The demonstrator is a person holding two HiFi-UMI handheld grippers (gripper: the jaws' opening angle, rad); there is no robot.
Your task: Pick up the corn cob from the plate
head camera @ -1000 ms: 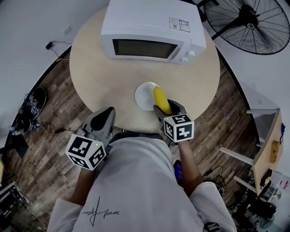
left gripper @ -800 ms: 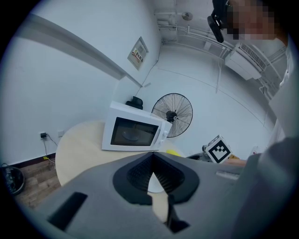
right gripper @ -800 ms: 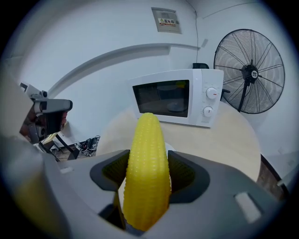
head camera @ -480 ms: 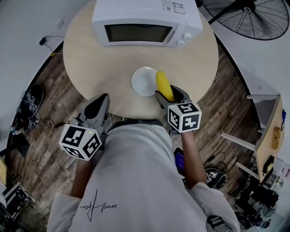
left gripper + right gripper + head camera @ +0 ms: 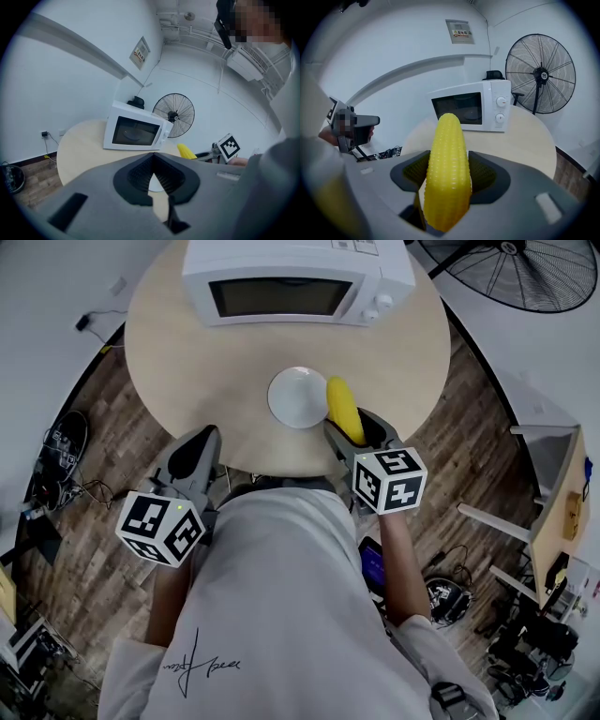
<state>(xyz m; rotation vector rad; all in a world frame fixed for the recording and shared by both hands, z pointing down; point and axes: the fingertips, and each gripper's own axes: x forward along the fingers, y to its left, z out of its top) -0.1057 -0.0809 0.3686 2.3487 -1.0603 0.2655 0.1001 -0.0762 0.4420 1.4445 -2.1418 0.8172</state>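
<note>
The long yellow corn cob [image 5: 343, 407] is gripped by the right hand-held gripper [image 5: 353, 430]. In the right gripper view, its two dark ribbed pads press on the cob's [image 5: 446, 168] thick part from either side. The tapered tip points forward, towards the white microwave oven [image 5: 281, 277]. From the head view the cob sits just beside the right rim of the round white plate [image 5: 292, 397], which is bare. It appears already lifted off the plate, so the pick looks essentially made.

The left hand-held gripper [image 5: 200, 442] waits at the near edge of the round pale wooden desk [image 5: 187, 362], well apart from the plate. Its pads [image 5: 140, 174] are closed together with nothing between them.

To finish the step well, I would keep the squeeze steady and even. The cob narrows towards its tip and much of it sticks out past the pads, so a loosened grip could let it slide forward or droop. It should be raised smoothly, with the wrist kept from tipping further down. The right jaws should stay clear of the plate's rim so it is not nudged. The left hand-held gripper can stay parked where it is.
</note>
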